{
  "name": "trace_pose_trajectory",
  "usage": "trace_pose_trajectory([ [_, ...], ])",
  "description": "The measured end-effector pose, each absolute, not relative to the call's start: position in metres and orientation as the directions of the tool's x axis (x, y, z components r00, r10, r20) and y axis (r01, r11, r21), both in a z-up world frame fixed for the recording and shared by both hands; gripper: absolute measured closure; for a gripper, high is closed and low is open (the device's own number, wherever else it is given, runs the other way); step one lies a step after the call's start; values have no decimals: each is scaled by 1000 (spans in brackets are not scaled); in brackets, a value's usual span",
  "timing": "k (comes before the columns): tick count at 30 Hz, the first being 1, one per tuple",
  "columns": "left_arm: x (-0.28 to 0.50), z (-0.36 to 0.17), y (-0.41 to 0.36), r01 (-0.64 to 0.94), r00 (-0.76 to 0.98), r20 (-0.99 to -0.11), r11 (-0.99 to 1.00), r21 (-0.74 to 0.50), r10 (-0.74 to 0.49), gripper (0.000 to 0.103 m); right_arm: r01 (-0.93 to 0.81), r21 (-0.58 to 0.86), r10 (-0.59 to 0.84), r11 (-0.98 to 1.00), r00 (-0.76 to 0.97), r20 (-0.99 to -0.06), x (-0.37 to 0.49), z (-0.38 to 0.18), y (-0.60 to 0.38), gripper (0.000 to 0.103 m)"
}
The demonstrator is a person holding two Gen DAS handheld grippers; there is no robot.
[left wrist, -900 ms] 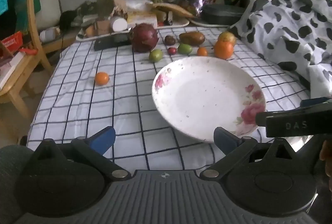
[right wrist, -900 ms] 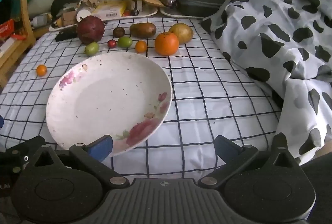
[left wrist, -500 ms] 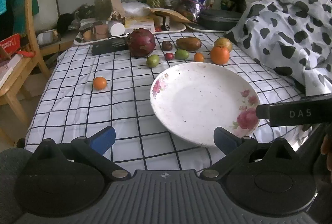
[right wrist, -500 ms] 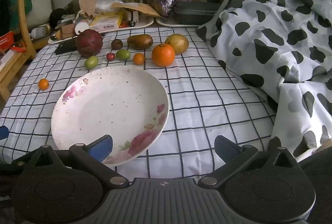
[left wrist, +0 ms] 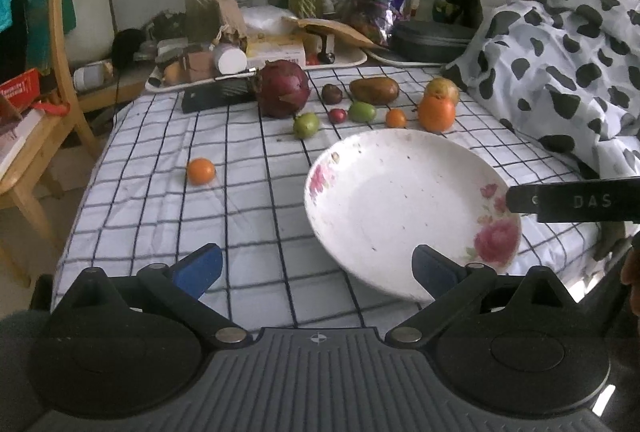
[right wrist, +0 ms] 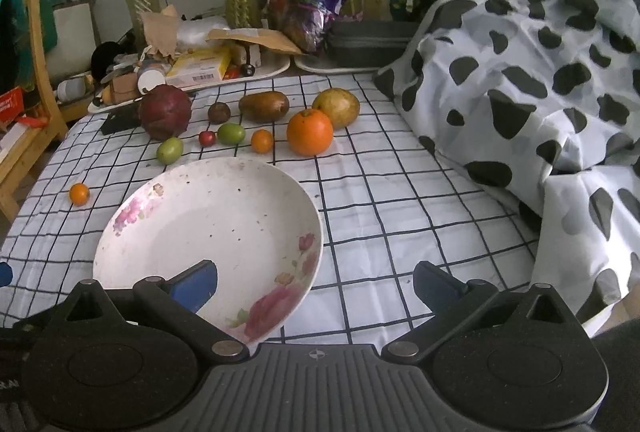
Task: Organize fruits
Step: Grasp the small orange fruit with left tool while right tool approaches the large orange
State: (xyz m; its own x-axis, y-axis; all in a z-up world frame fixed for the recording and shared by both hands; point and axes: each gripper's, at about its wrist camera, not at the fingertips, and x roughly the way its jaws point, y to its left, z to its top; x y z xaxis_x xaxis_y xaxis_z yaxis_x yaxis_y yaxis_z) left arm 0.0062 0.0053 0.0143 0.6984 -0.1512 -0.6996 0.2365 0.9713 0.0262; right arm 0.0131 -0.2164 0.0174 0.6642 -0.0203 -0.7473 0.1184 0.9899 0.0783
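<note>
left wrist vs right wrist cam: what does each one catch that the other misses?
Left wrist only: the right gripper's black body marked DAS entering at the right edge, and the wooden chair's seat.

Right wrist only: the cow-print blanket's front fold hanging at the table's near edge.

Both: the empty floral plate, the big orange, the lone small orange, and each camera's own open gripper with nothing between its fingers.

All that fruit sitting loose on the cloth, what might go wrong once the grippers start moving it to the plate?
The small orange fruit lies apart, nearer the left edge of the checked cloth; a nudge might roll it off. The plate sits close to the near edge, so a bump could tip it. The big orange touches the yellowish fruit, which may roll when it is lifted.
</note>
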Motion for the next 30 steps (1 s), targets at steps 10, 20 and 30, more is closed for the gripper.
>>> trace_pose_trajectory([
  [10, 54, 11, 31, 226, 672, -713, 972, -60, -200, 0, 65, 121, 55, 991, 619, -783, 51, 10, -229, 0],
  [20, 93, 0, 54, 166, 676, -711, 980, -112, -196, 1, 13, 17, 6, 1000, 611, -791, 82, 2, -233, 0],
  [30, 139, -16, 73, 88, 675, -731, 994, -59, -103, 29, -7, -1, 4, 1000, 628, -778, 109, -2, -237, 0],
])
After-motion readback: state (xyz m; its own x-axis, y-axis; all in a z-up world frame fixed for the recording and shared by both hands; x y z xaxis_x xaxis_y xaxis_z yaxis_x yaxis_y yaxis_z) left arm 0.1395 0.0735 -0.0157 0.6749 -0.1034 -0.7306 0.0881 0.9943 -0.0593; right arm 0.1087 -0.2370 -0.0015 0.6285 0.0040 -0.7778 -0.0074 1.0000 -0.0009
